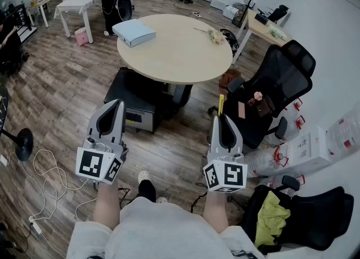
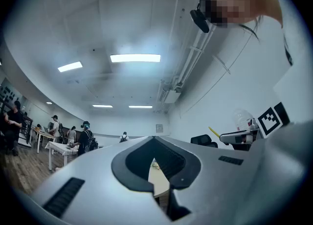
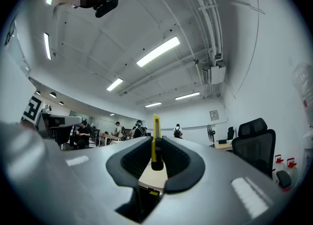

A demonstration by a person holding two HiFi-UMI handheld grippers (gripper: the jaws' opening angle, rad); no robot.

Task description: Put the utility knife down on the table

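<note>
A slim yellow utility knife [image 1: 221, 104] [image 3: 155, 140] sticks out past the tips of my right gripper [image 1: 223, 119] [image 3: 154, 161], which is shut on it. My left gripper [image 1: 114, 107] [image 2: 155, 163] is shut with nothing between its jaws. Both grippers are held in the air over the wooden floor, short of the round beige table [image 1: 169, 55], whose top also shows through the jaws in the left gripper view [image 2: 157, 182].
A light blue box [image 1: 134, 32] and a small bunch of dried flowers [image 1: 214, 36] lie on the table. A black cabinet [image 1: 136, 100] stands under its near edge. Black office chairs [image 1: 275, 89] are at the right. A fan base [image 1: 22, 145] and white cables [image 1: 45, 168] lie at the left.
</note>
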